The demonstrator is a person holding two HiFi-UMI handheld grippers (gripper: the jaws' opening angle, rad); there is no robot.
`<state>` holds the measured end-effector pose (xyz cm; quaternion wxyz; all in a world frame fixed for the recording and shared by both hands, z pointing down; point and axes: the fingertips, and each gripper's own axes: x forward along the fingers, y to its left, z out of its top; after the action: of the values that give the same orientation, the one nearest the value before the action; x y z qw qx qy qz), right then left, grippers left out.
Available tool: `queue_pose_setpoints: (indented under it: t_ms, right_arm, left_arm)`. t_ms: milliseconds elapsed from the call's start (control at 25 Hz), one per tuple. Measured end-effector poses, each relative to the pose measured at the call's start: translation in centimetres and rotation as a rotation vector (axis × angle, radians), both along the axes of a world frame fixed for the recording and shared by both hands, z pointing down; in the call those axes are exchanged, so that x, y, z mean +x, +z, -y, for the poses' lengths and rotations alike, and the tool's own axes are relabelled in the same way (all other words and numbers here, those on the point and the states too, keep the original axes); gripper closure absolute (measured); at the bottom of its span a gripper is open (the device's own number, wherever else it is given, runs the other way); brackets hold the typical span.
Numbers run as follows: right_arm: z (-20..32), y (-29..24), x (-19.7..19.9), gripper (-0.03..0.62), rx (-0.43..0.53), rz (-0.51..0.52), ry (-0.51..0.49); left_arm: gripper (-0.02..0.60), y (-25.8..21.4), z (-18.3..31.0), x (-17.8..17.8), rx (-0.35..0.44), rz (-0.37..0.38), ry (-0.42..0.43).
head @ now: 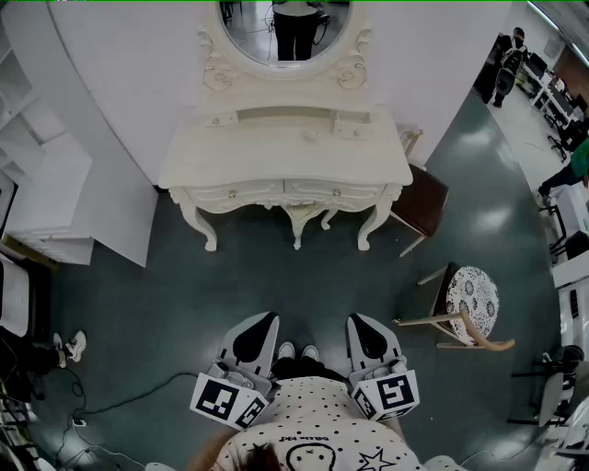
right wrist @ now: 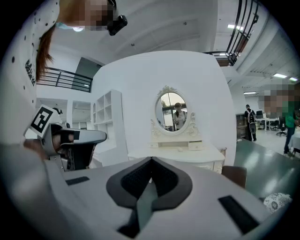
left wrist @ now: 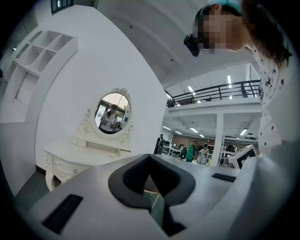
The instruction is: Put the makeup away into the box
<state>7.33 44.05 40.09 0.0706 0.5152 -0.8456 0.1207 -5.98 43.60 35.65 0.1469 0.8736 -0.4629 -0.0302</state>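
You are standing well back from the dressing table (head: pixel 276 156), holding the left gripper (head: pixel 262 324) and right gripper (head: pixel 361 324) closed and empty; walk close before opening.

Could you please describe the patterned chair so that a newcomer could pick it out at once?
Find the white dressing table with the oval mirror. Two chairs stand on the dark floor off its right end: the brown chair sits close to the table, the patterned chair further out. Only it has a round white seat with dark print on a pale wooden frame.
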Motion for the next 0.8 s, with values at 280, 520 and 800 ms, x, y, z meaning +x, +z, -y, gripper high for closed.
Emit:
queue_pose_setpoints:
  t_ms: [280,520,800]
  right_arm:
    - [-0.24,-0.07,-0.07,0.586,0.005,-0.005,0.0]
    - [-0.31,-0.22,-0.43,0.586,0.003,-0.009,0.0]
    - [0.14,-0.21,-0.35,0.586,0.008,0.012,0.006]
  left_arm:
    - [0.586,-0.19,-0.27,0.01,0.011,-0.002,0.003]
    - [0.586,-0.29,-0.39,-0.44,0.009,-0.002,0.002]
    - [0.586,-0.18,-0.09,-0.56,0.011,-0.001,-0.006]
